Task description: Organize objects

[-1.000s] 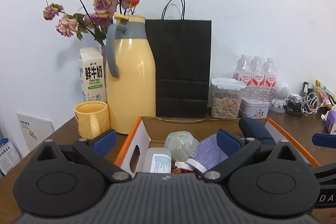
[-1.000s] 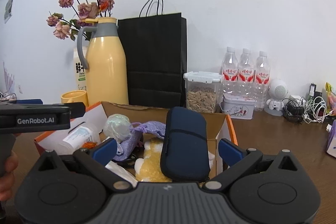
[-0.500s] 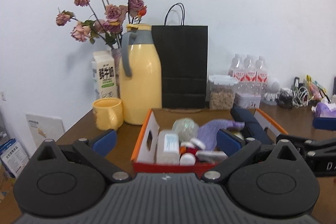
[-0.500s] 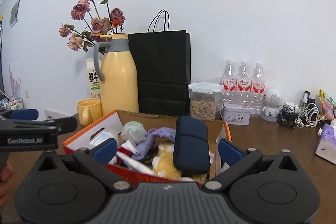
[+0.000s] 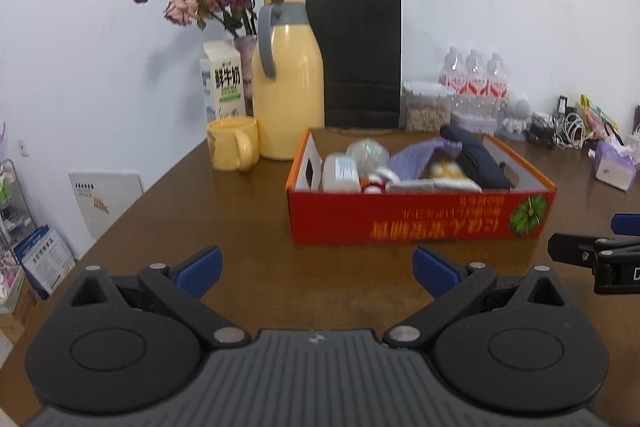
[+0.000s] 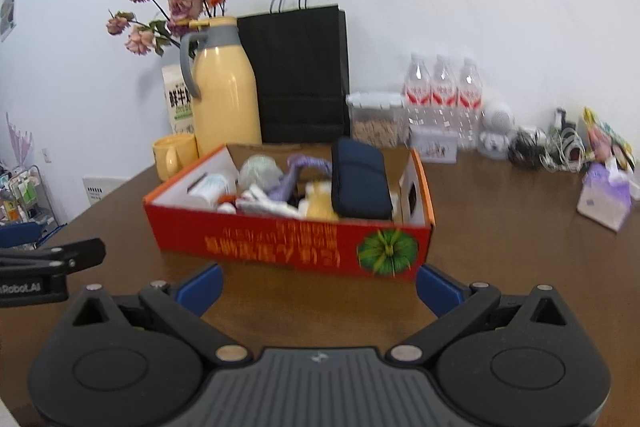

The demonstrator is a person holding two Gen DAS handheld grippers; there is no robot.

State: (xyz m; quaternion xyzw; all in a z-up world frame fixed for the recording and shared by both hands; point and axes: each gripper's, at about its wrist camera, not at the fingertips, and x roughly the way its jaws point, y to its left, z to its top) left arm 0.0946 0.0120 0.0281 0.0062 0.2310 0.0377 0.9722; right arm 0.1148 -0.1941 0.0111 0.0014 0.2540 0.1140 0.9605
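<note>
A red cardboard box (image 5: 420,219) (image 6: 288,247) with orange rims stands on the brown table. Inside lie a dark blue pouch (image 6: 360,185) (image 5: 476,159), a purple cloth (image 5: 416,157) (image 6: 288,179), a white bottle (image 5: 340,173) (image 6: 210,187), a pale crumpled ball (image 5: 366,153) (image 6: 258,169) and a yellow item (image 6: 320,205). My left gripper (image 5: 316,269) hovers open in front of the box, nothing between its blue pads. My right gripper (image 6: 318,289) is open too, just short of the box's front wall. Each gripper shows at the edge of the other's view.
Behind the box stand a yellow thermos jug (image 5: 288,91), a yellow mug (image 5: 232,149), a milk carton (image 5: 222,85), dried roses, a black paper bag (image 5: 360,63), a snack jar (image 5: 426,107) and water bottles (image 5: 474,79). A purple tissue pack (image 6: 604,193) and cables lie right.
Both grippers have pulled back from above the box to in front of it. The whole red front wall now shows. Both stayed open and empty.
</note>
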